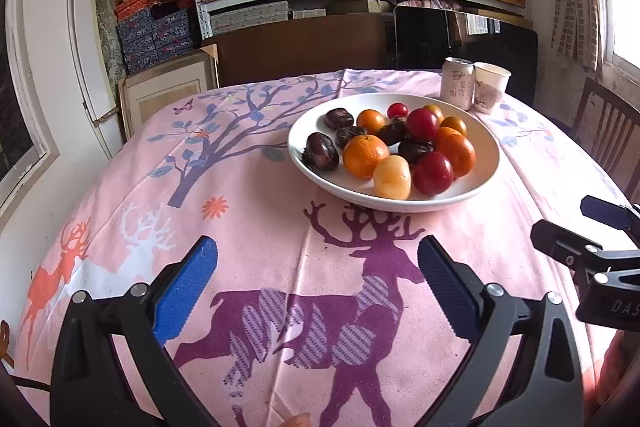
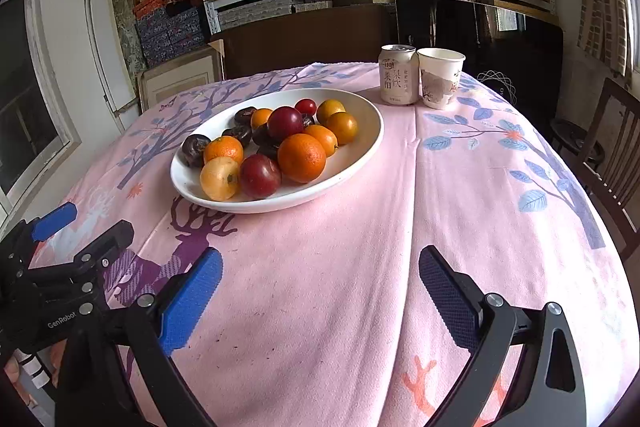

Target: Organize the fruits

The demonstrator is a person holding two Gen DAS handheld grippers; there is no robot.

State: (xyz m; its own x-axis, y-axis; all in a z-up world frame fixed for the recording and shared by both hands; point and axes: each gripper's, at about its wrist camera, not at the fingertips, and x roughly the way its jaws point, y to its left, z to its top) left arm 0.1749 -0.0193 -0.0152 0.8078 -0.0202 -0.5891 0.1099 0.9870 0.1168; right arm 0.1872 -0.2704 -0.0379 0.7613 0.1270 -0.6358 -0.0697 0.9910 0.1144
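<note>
We hold the left gripper (image 1: 318, 287) and right gripper (image 2: 320, 291) spread wide, empty, low in frame before the fruit plate (image 2: 360, 151).

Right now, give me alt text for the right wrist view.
A white plate of oranges, red plums and dark fruits sits on a pink deer-print tablecloth. A drink can and paper cup stand side by side behind it. Open, empty right tongs frame the foreground.

We could not read the small print on the can (image 2: 398, 75), and the fruit (image 2: 269, 143) piled in the plate (image 2: 360, 119) hid the dark pieces beneath. At three o'clock the left wrist view cut off the right gripper (image 1: 600, 227), and a chair (image 2: 616, 147) ran past the right wrist view's edge.
</note>
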